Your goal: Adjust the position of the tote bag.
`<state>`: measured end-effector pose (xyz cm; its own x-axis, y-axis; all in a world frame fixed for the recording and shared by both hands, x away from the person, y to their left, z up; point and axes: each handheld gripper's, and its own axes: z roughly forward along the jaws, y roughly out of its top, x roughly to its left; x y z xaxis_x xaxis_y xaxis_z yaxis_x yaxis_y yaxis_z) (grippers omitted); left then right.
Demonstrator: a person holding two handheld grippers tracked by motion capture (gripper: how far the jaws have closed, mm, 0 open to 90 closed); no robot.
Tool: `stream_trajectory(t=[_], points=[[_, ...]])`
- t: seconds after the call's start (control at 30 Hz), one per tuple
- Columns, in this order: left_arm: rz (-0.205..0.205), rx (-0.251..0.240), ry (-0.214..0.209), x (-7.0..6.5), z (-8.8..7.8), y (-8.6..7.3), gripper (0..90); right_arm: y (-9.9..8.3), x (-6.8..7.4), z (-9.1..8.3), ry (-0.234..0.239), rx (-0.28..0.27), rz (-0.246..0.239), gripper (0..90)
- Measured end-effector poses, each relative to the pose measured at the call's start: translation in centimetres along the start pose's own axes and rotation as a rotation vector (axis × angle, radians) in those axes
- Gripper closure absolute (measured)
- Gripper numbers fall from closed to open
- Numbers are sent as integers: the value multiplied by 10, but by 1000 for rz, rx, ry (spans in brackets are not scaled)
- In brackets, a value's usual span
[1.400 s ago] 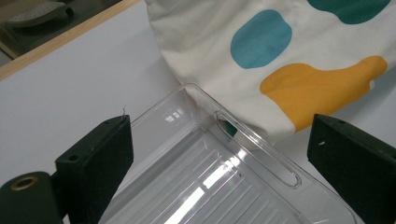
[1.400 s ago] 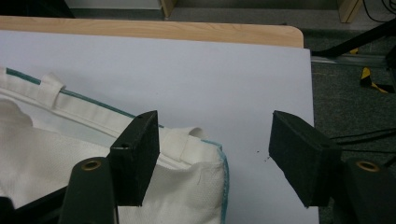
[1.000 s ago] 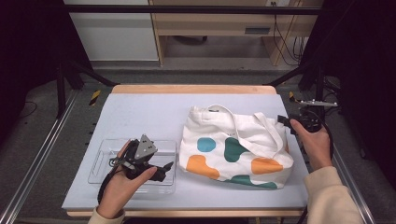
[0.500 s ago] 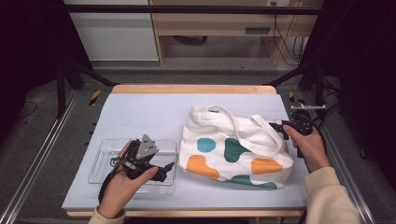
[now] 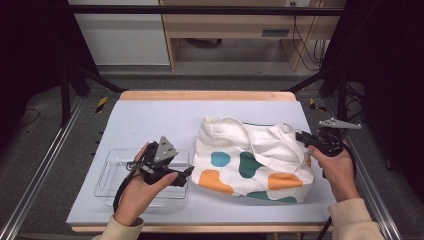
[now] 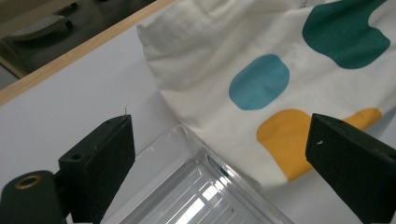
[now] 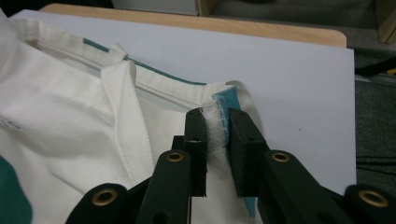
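Note:
A white tote bag (image 5: 250, 160) with teal, blue and orange blobs lies flat at the middle right of the table. My right gripper (image 5: 301, 137) is at the bag's upper right corner. In the right gripper view its jaws have just been closing and now pinch the bag's rim fabric (image 7: 217, 126) between the pads, with the right gripper (image 7: 217, 123) shut on it. My left gripper (image 5: 187, 175) hovers over a clear plastic tray (image 5: 112, 172), pointing toward the bag. In the left gripper view the left gripper (image 6: 219, 149) stands wide open with nothing between its jaws, above the tray (image 6: 187, 196) and the bag's edge (image 6: 243, 56).
A pale blue mat (image 5: 155, 120) covers the table, with a wooden edge (image 5: 205, 95) at the far side. Metal rails (image 5: 40, 165) run along both sides. Wooden furniture and cables stand on the floor beyond.
My right gripper has moved left onto the bag's upper right corner and its jaws have closed on the rim fabric. The left hand has stayed over the tray.

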<state>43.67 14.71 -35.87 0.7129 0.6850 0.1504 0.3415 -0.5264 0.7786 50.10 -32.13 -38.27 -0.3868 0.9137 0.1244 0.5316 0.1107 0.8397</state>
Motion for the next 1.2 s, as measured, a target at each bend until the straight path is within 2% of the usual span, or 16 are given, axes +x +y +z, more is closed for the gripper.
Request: stream_trajectory(t=[0.27, 0.37, 0.43, 0.5, 0.57, 0.6, 0.77, 0.83, 0.9, 0.93, 0.97, 1.0, 1.03, 1.1, 1.13, 1.2], points=[[4, 6, -29, -1, 24, 33, 130, -1, 15, -11, 11, -21, -57, 787], [-7, -17, -75, 3, 37, 48, 161, -1, 18, -13, 27, -28, -57, 788], [-2, -9, -70, 6, 45, 57, 179, -1, 19, -16, 27, -32, -66, 788], [-22, -17, -105, 7, 54, 64, 186, -1, 21, -18, 28, -33, -77, 788], [-3, -2, -95, 8, 64, 72, 200, 1, 24, -19, 33, -29, -83, 788], [-8, 5, -114, 9, 71, 79, 201, 1, 25, -20, 33, -30, -89, 787], [-22, 7, -130, 11, 81, 86, 257, 3, 27, -21, 35, -34, -100, 787], [-75, -14, -145, 15, 86, 88, 287, 2, 27, -22, 45, -46, -85, 787], [-66, 1, -144, 18, 92, 90, 335, 1, 27, -23, 45, -32, -92, 787], [-96, -7, -134, 23, 96, 91, 356, 1, 27, -24, 51, -36, -90, 787], [-96, -7, -134, 23, 96, 91, 398, 1, 27, -24, 51, -36, -90, 787], [-125, -14, -152, 24, 99, 91, 422, 0, 27, -24, 57, -35, -91, 787], [-123, -8, -148, 23, 102, 93, 422, 0, 27, -24, 57, -35, -91, 787], [-84, 12, -133, 19, 104, 96, 440, 1, 28, -25, 51, -33, -102, 787], [-99, 26, -143, 16, 108, 98, 483, 0, 28, -26, 61, -35, -101, 787], [-94, 34, -152, 15, 110, 99, 485, -1, 29, -28, 52, -33, -109, 787]])
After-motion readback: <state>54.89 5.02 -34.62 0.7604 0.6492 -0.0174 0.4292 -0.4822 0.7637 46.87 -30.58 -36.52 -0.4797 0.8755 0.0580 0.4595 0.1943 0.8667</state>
